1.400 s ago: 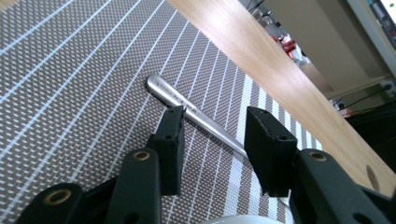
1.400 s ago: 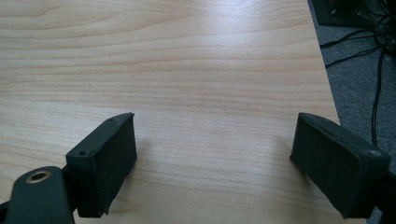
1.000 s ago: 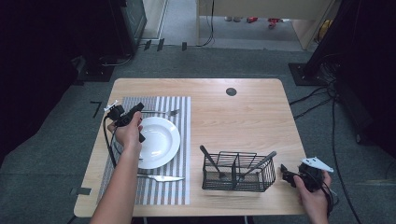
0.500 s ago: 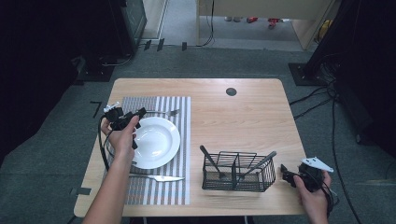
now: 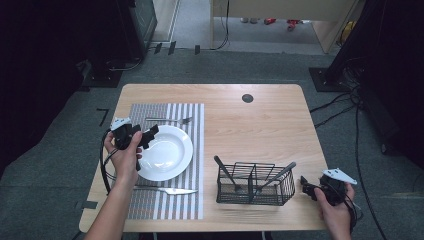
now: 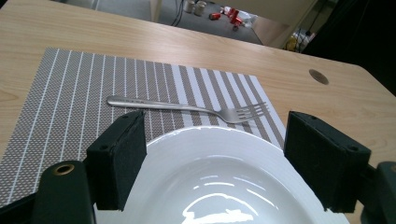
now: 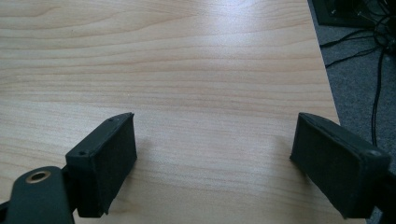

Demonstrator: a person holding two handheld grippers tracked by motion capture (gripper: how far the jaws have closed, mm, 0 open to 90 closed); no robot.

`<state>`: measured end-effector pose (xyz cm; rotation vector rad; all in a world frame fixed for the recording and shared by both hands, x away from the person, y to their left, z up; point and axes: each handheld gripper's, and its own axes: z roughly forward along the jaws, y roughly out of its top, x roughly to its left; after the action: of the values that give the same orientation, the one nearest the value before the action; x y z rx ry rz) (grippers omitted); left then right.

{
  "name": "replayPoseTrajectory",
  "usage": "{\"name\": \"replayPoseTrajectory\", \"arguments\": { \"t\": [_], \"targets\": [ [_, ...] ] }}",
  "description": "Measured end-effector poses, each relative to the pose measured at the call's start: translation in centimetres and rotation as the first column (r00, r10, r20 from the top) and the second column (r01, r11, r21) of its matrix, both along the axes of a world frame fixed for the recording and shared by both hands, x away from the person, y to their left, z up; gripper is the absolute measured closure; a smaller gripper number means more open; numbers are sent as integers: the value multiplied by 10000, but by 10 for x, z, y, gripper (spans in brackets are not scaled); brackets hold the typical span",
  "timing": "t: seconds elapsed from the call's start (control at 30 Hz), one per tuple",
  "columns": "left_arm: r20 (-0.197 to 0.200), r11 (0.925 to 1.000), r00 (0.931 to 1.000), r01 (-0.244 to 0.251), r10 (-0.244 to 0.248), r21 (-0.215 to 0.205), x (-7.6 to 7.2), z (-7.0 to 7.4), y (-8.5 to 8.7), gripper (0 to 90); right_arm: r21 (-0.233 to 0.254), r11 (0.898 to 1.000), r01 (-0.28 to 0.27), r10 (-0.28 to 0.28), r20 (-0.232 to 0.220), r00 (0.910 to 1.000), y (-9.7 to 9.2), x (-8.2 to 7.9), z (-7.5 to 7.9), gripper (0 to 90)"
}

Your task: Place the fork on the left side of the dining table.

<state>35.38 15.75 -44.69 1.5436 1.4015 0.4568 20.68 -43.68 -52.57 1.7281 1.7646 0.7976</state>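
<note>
A white plate [image 5: 167,152] sits on a striped placemat [image 5: 192,200]. A fork [image 5: 167,120] lies on the mat beyond the plate, and a knife [image 5: 167,190] lies on its near side. My left gripper [image 5: 149,139] hovers at the plate's left rim, pointing right. Its jaws have just been opening and grip nothing. In the left gripper view the left gripper [image 6: 215,140] stands open over the plate [image 6: 224,186], with the fork [image 6: 187,106] lying free ahead. My right gripper [image 5: 306,187] rests open at the table's near right corner. In its own view the right gripper [image 7: 215,144] has bare wood between its pads.
A black wire basket [image 5: 255,184] with dark-handled utensils stands right of the mat, just left of my right gripper. The wooden table [image 5: 260,120] has a round dark hole [image 5: 247,98] near its far edge. Cables trail on the floor at the right.
My left hand has drawn back from the fork's handle end, toward the near left, and its jaws stand wider. The fork stays on the mat. The right hand has not moved.
</note>
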Motion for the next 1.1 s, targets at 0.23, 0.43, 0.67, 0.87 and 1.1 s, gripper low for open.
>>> {"name": "replayPoseTrajectory", "arguments": {
  "t": [0.23,0.43,0.67,0.87,1.1],
  "targets": [
    [211,9995,9994,270,-273,135,-20,5,3,215,9,10000,19,-19,-28,10000,0,0,0,139],
    [436,9985,9977,503,-513,232,-39,10,7,212,-2,10000,1,-1,-15,10000,0,0,0,139],
    [708,9968,9945,747,-766,286,-65,14,13,209,-1,10000,14,-14,-20,10000,0,0,0,140],
    [943,9935,9895,1065,-1099,401,-87,16,16,208,0,10000,16,-16,-22,10000,0,0,0,139],
    [1084,9914,9862,1203,-1254,516,-110,14,24,207,4,10000,6,-6,-20,10000,0,0,0,139]
  ]
}}
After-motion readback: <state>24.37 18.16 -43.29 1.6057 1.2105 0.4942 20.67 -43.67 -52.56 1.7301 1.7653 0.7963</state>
